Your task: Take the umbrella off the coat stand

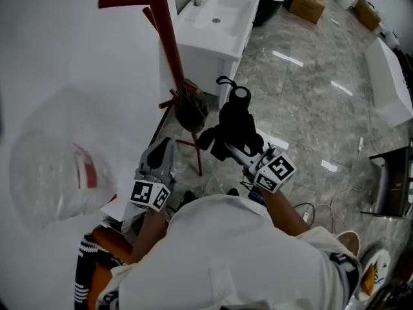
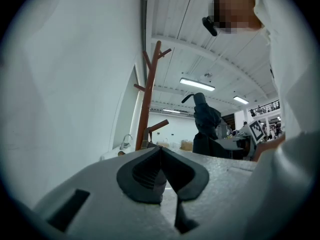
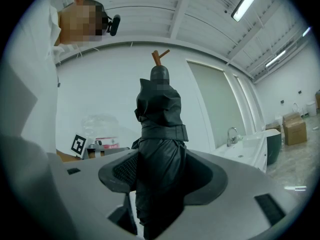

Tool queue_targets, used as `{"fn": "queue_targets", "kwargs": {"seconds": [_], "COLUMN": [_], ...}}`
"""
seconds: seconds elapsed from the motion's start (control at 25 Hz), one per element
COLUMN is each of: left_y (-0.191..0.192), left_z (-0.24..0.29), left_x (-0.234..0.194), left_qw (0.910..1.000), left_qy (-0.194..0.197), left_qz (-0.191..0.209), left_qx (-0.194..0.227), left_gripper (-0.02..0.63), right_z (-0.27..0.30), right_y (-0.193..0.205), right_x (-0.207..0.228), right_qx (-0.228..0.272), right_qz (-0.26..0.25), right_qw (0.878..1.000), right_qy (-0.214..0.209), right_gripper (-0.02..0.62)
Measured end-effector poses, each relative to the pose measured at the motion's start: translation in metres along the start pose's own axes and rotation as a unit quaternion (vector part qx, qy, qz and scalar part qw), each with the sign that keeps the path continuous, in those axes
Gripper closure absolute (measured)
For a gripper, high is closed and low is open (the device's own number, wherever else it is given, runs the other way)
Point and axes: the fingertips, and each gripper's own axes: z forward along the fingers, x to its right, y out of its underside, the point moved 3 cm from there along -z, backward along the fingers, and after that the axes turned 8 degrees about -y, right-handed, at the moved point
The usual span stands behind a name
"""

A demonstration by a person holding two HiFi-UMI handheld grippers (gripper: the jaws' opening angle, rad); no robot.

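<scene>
Right gripper (image 1: 236,151) is pinching the folded black umbrella (image 1: 237,123), centre of the head view; pads clamp the fabric bundle on both sides, and the umbrella stands roughly upright with its wrist loop on top

Right gripper view confirms it: right gripper (image 3: 160,179) jaws pressed onto the umbrella (image 3: 160,129) just below the closure strap, handle end up

Umbrella sits to the right of the red-brown coat stand (image 1: 166,41), apart from the pole and near a dark bundle (image 1: 191,106) on the stand's lower part; can't tell if those two touch

Left gripper (image 1: 161,152) is lower left of centre, by the stand's base; its own view shows the left gripper (image 2: 161,155) jaws pressed together at the tips with nothing between them

From that view, coat stand (image 2: 148,99) is left of centre and the umbrella (image 2: 205,126) right of it

White sink unit (image 1: 216,24) upper centre, clear plastic bag (image 1: 55,179) at left
</scene>
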Motion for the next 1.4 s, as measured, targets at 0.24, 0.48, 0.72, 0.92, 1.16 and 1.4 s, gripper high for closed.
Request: {"fn": "queue_targets", "kwargs": {"seconds": [0.24, 0.48, 0.72, 0.92, 1.16, 1.4], "left_y": [0.005, 0.010, 0.016, 0.021, 0.025, 0.024], "left_z": [-0.005, -0.011, -0.017, -0.020, -0.023, -0.022], "left_x": [-0.001, -0.012, -0.015, -0.012, 0.001, 0.014], "left_qw": [0.9998, 0.9974, 0.9944, 0.9942, 0.9955, 0.9961], "left_qy": [-0.022, -0.072, -0.105, -0.106, -0.090, -0.083], "left_qz": [0.002, 0.002, 0.006, 0.006, 0.013, 0.017], "left_qx": [0.002, -0.002, -0.011, -0.017, -0.024, -0.026], "left_gripper": [0.589, 0.589, 0.589, 0.589, 0.589, 0.589], "right_z": [-0.001, -0.003, -0.007, -0.013, -0.021, -0.034], "right_y": [-0.002, 0.000, 0.006, 0.013, 0.021, 0.018], "right_x": [0.003, 0.004, 0.005, 0.006, 0.008, 0.013], "right_qx": [0.003, 0.004, 0.008, 0.008, 0.005, 0.012], "right_qz": [-0.029, -0.036, -0.013, -0.013, -0.011, -0.007], "right_qw": [0.999, 0.996, 0.995, 0.995, 0.994, 0.994], "right_qy": [0.045, 0.087, 0.099, 0.102, 0.105, 0.110], "right_gripper": [0.328, 0.328, 0.328, 0.328, 0.328, 0.328]}}
